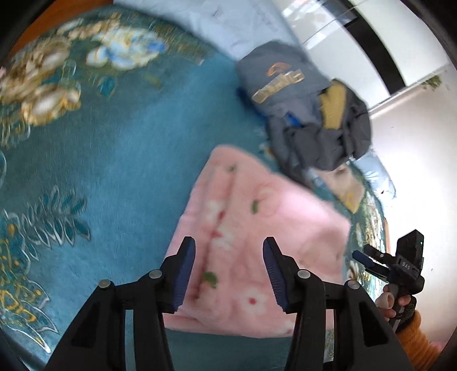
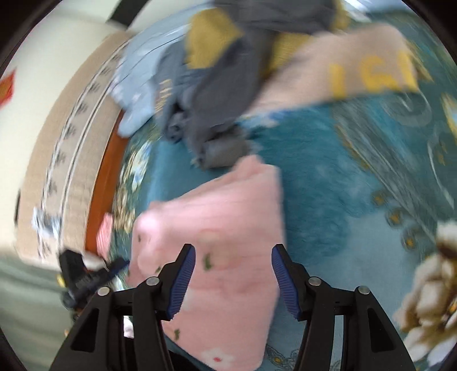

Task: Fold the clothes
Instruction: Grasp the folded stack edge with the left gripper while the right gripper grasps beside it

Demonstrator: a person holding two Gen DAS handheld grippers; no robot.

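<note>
A pink fleece garment with flower prints (image 1: 257,234) lies folded into a rough rectangle on a teal floral bedspread (image 1: 114,159). My left gripper (image 1: 229,251) hovers over its near part, open, with nothing between the fingers. In the right wrist view the same pink garment (image 2: 217,228) lies under my right gripper (image 2: 233,258), which is also open and empty. The right gripper also shows in the left wrist view (image 1: 371,261), at the right beside the pink garment, held by a hand in an orange sleeve. Both views are motion-blurred.
A heap of grey clothes with yellow lettering (image 1: 308,114) lies beyond the pink garment, on a light blue garment (image 1: 228,22). A beige garment with yellow print (image 2: 357,65) lies beside it. The bed's wooden edge (image 2: 105,182) and a beige patterned rug (image 2: 65,171) are at the left.
</note>
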